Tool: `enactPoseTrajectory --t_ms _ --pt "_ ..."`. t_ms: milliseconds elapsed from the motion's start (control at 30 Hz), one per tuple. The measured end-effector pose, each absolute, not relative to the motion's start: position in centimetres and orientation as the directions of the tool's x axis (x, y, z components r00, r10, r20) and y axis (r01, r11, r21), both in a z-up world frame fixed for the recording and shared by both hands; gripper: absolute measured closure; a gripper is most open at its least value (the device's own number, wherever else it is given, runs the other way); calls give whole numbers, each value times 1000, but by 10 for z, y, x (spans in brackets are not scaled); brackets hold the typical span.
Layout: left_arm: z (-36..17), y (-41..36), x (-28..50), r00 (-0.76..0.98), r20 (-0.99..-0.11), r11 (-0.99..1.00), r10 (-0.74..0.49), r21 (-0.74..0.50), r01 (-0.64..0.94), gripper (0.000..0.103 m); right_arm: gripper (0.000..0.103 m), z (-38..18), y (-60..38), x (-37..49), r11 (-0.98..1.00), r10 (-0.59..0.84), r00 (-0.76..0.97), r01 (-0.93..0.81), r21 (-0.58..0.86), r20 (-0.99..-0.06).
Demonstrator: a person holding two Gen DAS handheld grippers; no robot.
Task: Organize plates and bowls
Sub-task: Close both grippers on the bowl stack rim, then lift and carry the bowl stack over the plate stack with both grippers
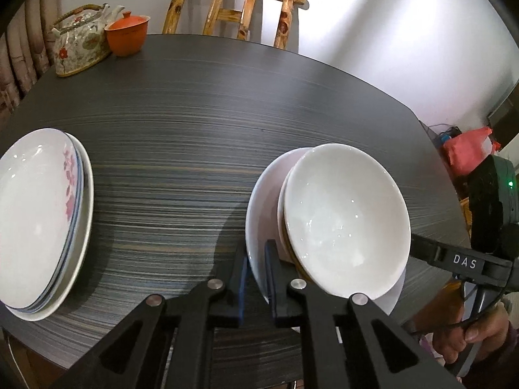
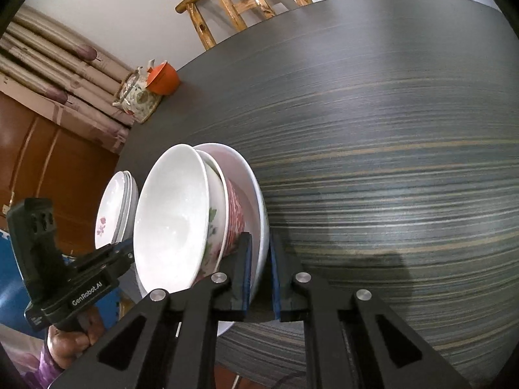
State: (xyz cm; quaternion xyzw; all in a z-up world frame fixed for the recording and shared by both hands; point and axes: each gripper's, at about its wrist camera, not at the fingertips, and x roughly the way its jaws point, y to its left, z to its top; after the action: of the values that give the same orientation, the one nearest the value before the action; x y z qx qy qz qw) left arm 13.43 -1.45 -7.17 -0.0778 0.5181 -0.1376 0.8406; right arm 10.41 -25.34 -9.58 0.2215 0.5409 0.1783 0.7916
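Note:
A large white plate (image 1: 259, 201) carries a nest of bowls, a plain white bowl (image 1: 343, 217) on top. My left gripper (image 1: 258, 278) is shut on this plate's left rim. In the right wrist view my right gripper (image 2: 259, 275) is shut on the same plate's (image 2: 256, 194) opposite rim; the white bowl (image 2: 172, 220), a floral bowl (image 2: 215, 227) and a red-patterned bowl (image 2: 235, 217) are nested on it. A stack of plates (image 1: 39, 214) with a pink flower print lies at the table's left, also in the right wrist view (image 2: 113, 210).
A dark striped table (image 1: 194, 129) holds a floral teapot (image 1: 79, 40) and an orange lidded cup (image 1: 126, 34) at the far left corner. A wooden chair (image 1: 236, 9) stands behind the table. A red bag (image 1: 467, 152) lies on the floor at right.

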Motion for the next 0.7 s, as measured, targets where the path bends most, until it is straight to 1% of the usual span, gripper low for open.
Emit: enactPoseTrajectory --t_ms 333,700 --pt "-64 -6 123 442 -849 957 -291 -262 127 95 92 -98 -247 100 823 544 327 -31 567 -772" --pt "-49 15 118 476 -838 963 -267 -251 99 96 92 -87 -232 100 823 551 328 -61 564 -768"
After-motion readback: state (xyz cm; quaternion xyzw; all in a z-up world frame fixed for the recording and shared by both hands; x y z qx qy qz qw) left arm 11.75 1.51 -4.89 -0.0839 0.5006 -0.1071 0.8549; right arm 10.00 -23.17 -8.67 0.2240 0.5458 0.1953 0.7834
